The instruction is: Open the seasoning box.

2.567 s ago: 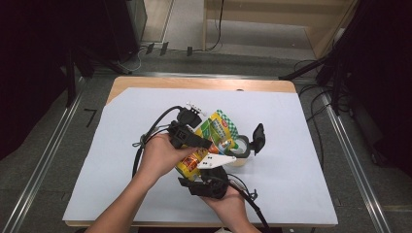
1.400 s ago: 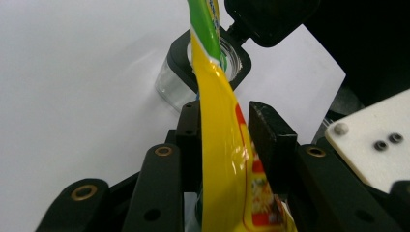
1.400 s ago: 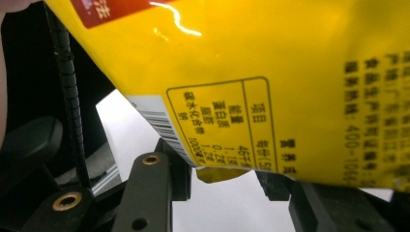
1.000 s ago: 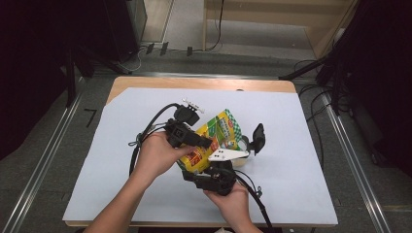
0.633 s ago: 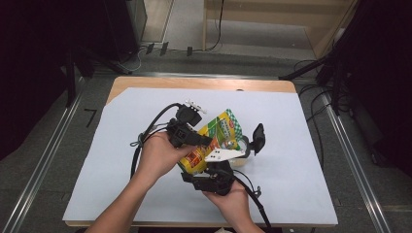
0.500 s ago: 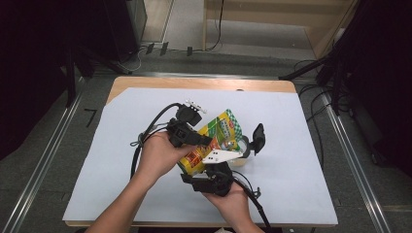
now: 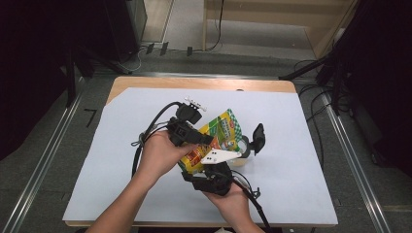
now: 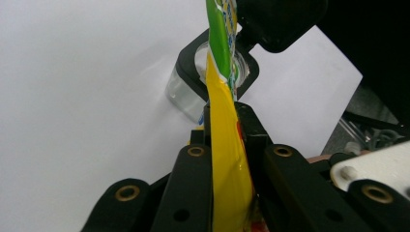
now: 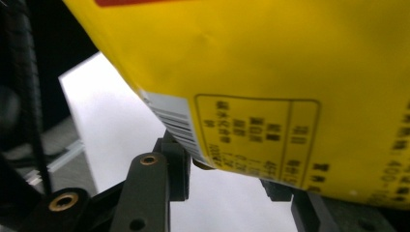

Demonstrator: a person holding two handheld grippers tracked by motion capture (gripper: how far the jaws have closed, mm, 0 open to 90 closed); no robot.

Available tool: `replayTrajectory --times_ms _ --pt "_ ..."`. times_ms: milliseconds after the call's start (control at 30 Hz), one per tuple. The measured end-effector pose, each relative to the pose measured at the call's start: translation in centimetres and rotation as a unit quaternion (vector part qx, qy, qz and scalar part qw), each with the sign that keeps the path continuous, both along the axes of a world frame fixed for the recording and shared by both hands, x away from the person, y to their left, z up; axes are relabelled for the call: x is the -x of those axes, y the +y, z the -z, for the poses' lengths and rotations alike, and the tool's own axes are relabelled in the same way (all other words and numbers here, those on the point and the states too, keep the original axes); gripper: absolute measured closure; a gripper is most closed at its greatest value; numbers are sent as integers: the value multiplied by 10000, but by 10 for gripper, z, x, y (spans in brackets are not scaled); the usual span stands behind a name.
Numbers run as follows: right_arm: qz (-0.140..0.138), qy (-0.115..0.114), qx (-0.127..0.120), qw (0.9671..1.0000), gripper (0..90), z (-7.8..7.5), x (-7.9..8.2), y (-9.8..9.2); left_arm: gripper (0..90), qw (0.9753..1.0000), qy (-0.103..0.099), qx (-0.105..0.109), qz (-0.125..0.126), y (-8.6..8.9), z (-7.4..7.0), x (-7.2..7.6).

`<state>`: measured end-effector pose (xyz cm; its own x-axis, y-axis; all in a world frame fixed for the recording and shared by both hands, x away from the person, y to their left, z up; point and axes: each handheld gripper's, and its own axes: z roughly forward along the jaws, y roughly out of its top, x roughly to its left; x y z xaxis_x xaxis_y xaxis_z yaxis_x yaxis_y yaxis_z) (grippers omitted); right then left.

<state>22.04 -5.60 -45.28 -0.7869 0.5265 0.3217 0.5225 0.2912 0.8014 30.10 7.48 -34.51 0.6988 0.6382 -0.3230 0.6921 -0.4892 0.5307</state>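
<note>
The left gripper has its two black jaws pressed together on the yellow and green snack bag, which runs edge-on up between them and over the mouth of a clear container with a black rim, standing on the white sheet just beyond the jaw tips. Its black lid stands up at the container's far side. The right gripper sits just beneath the bag's barcoded bottom corner, its jaws spread apart with the bag's edge above them; whether they touch the bag I cannot tell. From above, both hands meet low over the near middle of the table, the left gripper clamping the bag from its left. Around them lies the white sheet, then the wooden edge, grey floor with metal rails on each side, and dark curtains beyond.
</note>
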Motion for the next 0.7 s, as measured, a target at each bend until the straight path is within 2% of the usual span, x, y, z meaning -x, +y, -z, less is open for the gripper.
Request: replayTrajectory --times_ms 167,367,400,467,600,700 --pt "-67 110 -239 9996 639 -1 -3 -2 778 9996 180 192 55 1 -2 -5" --pt "-105 192 -422 9989 644 -2 -6 -3 771 9979 539 355 42 3 -3 -19" --pt "-101 212 -452 9987 645 -3 -7 -4 763 9976 597 348 -32 3 -4 -21" --pt "-110 242 -539 9982 644 -4 -9 -4 767 9975 637 295 -15 0 -6 -23" --pt "-125 300 -638 9974 639 -7 -13 -5 826 9982 597 58 -2 -5 -13 -25" --pt "-151 313 -670 9972 630 -7 -14 -5 841 9978 668 -25 27 -8 -13 -29"
